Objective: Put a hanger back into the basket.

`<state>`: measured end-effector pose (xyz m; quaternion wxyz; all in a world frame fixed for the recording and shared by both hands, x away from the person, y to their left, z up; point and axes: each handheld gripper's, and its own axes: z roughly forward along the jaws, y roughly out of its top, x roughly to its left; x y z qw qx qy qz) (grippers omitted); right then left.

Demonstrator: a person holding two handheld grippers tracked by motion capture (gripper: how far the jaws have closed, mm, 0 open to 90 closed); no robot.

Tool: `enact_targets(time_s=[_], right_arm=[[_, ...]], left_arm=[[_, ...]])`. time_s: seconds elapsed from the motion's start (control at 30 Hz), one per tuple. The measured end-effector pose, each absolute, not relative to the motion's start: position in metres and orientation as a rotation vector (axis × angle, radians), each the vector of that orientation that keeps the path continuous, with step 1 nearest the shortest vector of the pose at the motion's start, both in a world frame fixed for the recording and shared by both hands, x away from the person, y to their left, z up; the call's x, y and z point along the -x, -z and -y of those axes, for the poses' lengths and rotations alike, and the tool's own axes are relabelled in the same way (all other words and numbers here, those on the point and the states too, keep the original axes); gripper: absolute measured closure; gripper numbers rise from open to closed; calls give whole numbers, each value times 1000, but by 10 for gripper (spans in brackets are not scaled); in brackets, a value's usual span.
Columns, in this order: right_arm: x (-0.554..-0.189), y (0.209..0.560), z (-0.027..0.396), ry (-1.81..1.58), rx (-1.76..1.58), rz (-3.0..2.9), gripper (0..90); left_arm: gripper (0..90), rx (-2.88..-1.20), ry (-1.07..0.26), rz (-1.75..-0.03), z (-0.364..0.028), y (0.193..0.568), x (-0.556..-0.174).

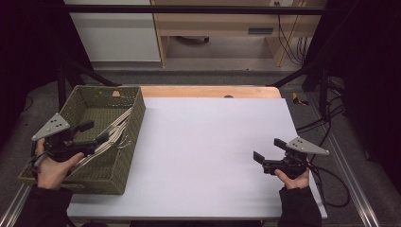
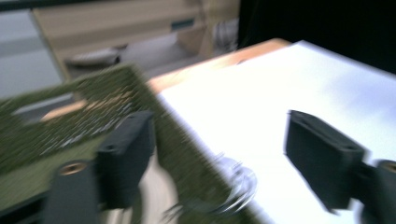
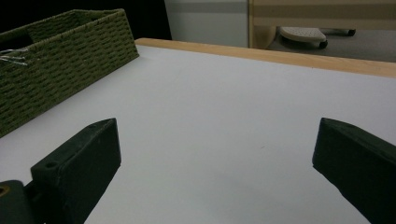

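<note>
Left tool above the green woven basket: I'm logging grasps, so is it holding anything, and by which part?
Nothing is held. The left tool has open, empty jaws above the green woven basket; the pale wooden hangers lie in the basket, free of it.

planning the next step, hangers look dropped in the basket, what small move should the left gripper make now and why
Probably draw the left gripper up and clear of the green basket. Its jaws stand open with nothing between them, and the pale hangers lie inside the basket against its right wall, hooks at the rim.
</note>
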<state>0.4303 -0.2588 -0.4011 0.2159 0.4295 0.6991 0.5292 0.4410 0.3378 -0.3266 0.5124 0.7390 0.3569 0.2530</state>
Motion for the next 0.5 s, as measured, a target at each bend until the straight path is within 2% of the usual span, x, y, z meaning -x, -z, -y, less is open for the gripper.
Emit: enact_targets(time_s=[0.1, 0.2, 0.5], right_arm=[[-429, 399, 260, -1476, -1186, -1931, 14], [-427, 398, 263, -1494, -1179, -1927, 12], [-424, 394, 268, -1529, -1137, -1910, 5]], left_arm=[[115, -1759, -586, -833, -321, 327, -437], [60, -1758, -567, -821, -300, 331, -434], [41, -1761, -576, -825, -270, 350, -436]])
